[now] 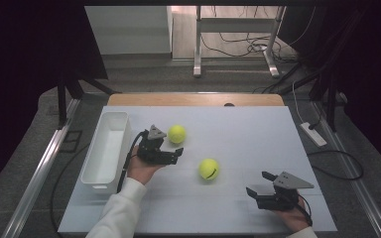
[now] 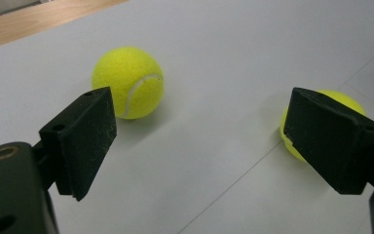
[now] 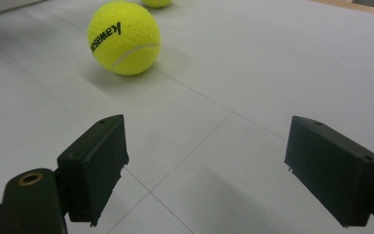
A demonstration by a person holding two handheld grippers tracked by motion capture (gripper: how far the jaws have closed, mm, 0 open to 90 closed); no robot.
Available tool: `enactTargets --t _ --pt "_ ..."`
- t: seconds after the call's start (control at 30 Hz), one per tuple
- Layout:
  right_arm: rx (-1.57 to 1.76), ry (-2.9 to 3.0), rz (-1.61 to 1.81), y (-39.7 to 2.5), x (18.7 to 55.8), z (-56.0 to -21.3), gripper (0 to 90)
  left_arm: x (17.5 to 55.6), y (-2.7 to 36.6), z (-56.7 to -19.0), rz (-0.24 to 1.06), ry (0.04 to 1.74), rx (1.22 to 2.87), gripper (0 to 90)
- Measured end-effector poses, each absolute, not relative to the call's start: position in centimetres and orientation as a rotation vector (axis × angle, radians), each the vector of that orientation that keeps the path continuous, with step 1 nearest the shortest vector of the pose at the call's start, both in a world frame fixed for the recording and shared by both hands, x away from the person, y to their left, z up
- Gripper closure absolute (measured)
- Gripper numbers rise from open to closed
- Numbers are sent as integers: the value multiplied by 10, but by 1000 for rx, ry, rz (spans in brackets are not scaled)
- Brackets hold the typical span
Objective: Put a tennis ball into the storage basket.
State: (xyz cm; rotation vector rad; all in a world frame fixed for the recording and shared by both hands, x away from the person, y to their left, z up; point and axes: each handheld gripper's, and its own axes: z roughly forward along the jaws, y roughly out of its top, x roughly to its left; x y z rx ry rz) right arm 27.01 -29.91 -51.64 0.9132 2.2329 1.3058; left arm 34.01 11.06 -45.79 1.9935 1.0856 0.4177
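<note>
Table (image 1: 258, 208) filling mid-frame, white bin (image 1: 105, 151) at centre left. Left gripper (image 1: 171, 148) just right of bin, jaws spread wide, empty, far ball (image 1: 176, 134) just beyond. Right gripper (image 1: 259, 184) at lower right, likewise spread and empty. Near ball (image 1: 209, 169) at centre. Best to straddle far ball squarely across its middle before squeezing, lest it roll.
</note>
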Motion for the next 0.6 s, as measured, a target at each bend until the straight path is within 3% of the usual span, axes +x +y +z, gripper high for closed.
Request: enactTargets --t 0.6 --pt "915 2229 1316 -300 271 -516 150 364 104 -460 422 1105 2025 128"
